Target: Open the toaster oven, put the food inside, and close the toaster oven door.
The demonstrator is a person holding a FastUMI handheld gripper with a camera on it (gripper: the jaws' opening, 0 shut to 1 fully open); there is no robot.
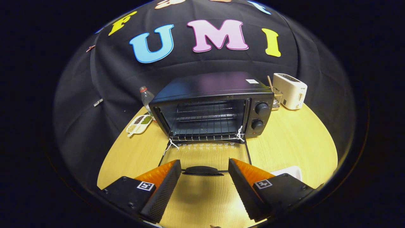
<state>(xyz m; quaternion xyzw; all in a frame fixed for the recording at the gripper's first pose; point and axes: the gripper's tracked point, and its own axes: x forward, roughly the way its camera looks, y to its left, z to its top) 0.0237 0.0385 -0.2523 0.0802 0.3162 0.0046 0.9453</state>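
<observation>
Your hand-held gripper [204, 177] is spread wide and holds nothing, its two fingers flanking the dark handle [202, 170] of the toaster oven's glass door [205, 153] without touching it. That door lies fully dropped, flat toward you on the round wooden desk [297, 142], so the opening step looks done and the toaster oven [212, 106] shows its bare wire rack [205, 117], ready to receive something. White string is tied at both lower corners of the opening [240, 133], probably to tether the door or rack. The food is the question: a pale flat object, perhaps a plate [289, 172], peeks out just behind your right finger, but I cannot tell what sits on it. The divided snack tray [139, 124] (grains or seeds by the look of it) and a water bottle [146, 98] stand to the oven's left, a white toaster [290, 91] behind its right. With the fingers this wide, you seem set to turn toward the food next; mind the open door as you swing.
</observation>
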